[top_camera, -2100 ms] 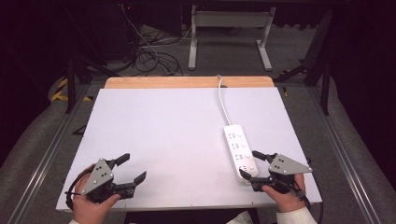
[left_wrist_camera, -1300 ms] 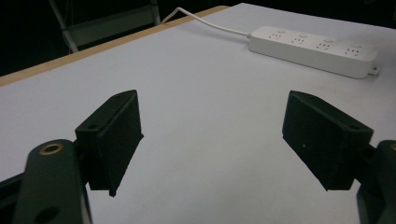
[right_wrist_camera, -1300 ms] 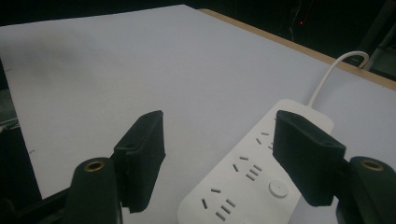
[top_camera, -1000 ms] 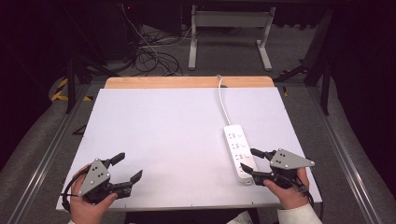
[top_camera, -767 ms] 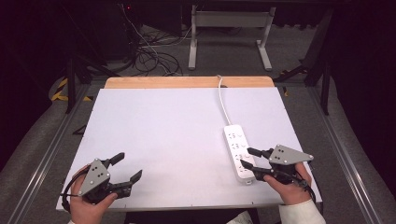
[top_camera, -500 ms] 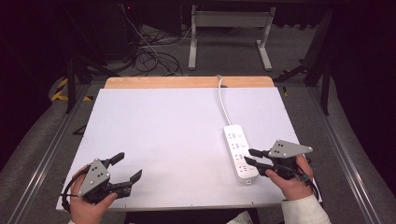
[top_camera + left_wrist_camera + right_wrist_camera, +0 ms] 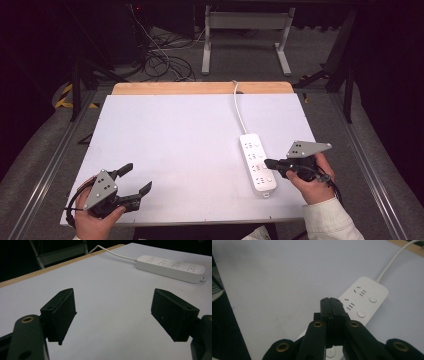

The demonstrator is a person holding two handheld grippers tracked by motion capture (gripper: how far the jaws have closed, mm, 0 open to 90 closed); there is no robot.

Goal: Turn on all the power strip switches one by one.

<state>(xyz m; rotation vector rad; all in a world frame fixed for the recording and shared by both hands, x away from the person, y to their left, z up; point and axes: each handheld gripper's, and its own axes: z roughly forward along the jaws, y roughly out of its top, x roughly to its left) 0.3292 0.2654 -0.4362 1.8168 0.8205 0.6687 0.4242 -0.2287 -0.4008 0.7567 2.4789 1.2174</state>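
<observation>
Currently, scene: a white table top [image 7: 190, 140] with a wooden strip along its far edge [image 7: 200, 88], seen from above; dark floor, cables and a metal stand behind it.

Power strip: a white four-outlet power strip [image 7: 257, 163] lies flat on the right half of the table, its long side running from far to near, slightly slanted. Each outlet has a round button beside it.

Cord: a white cord [image 7: 239, 110] leaves the far end of the strip and runs to the table's far edge.

Right gripper: the right gripper [image 7: 267, 163] is held in the person's right hand [image 7: 310, 182] at the right side of the strip. Its tip reaches over the strip's right edge about level with the third outlet from the cord end. Whether it touches the plastic cannot be told.

Right jaws: just closed, pressed flat against each other with nothing between them; the right gripper view shows the two black jaws meeting in one seam above the strip [image 7: 359, 306].

Left gripper: the left gripper [image 7: 135, 180] is held in the left hand [image 7: 95, 215] at the near left corner of the table, well apart from the strip.

Left jaws: spread wide, holding nothing; in the left gripper view only bare table shows between the two pads [image 7: 62, 312], with the strip [image 7: 172, 268] far off at the upper right.

Sleeve: a pale sleeve [image 7: 330, 222] covers the right forearm.
</observation>
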